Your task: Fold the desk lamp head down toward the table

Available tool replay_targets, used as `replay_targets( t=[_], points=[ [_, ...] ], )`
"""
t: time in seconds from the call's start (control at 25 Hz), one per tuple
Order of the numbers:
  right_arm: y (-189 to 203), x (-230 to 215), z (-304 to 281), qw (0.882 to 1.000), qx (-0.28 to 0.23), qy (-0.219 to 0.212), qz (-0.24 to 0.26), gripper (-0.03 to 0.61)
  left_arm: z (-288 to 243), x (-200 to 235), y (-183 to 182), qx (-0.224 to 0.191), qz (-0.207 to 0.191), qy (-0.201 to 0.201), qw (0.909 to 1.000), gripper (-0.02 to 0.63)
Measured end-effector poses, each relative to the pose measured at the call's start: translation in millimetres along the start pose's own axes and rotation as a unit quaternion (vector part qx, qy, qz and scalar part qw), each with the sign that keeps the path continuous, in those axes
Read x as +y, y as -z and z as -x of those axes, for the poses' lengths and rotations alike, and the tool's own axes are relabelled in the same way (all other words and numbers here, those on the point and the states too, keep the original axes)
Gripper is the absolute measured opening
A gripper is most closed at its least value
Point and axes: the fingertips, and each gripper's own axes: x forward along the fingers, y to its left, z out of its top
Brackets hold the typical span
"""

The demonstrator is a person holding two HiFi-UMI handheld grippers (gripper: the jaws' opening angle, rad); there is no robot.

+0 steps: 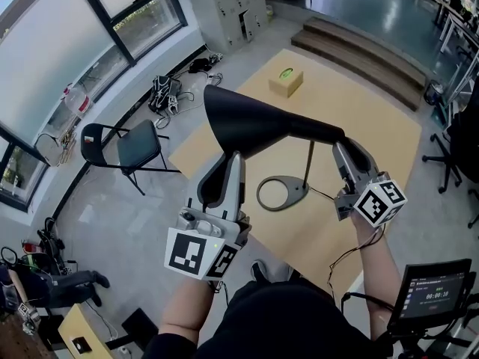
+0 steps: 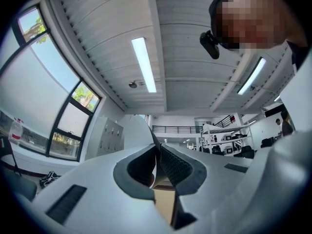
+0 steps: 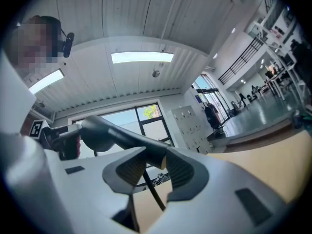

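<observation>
Lamp: black cone-shaped desk lamp head [image 1: 254,122] is held well above the light wooden table [image 1: 374,133], its wide mouth turned to the head view's left.
Left: left gripper [image 1: 229,158] is clamped on the cone's thin rim.
Right: right gripper [image 1: 340,148] is clenched around the narrow rear end.
Below: flat ring-shaped base [image 1: 283,193] is set on the table, with a thin stem [image 1: 309,163] rising from it.

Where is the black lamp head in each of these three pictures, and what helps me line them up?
Head view: lamp head in the centre, slightly above the middle.
Left gripper view: lamp head just left of centre, pale inside showing, rim between the jaws.
Right gripper view: lamp head left of centre, its neck between the jaws.
Shared landmark: grey lockers.
</observation>
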Motion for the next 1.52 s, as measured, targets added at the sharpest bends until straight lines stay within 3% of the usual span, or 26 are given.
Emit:
replay_targets(
  t=[1.0,1.52],
  points=[
    [-19,-2,-3,0.992,0.022,0.012,0.122,0.124,20,22,57,0.039,0.083,-0.025,0.9955,0.037],
    [-35,2,-2,0.987,0.011,0.016,0.161,0.113,33,28,101,0.048,0.197,-0.023,0.979,0.035]
  ],
)
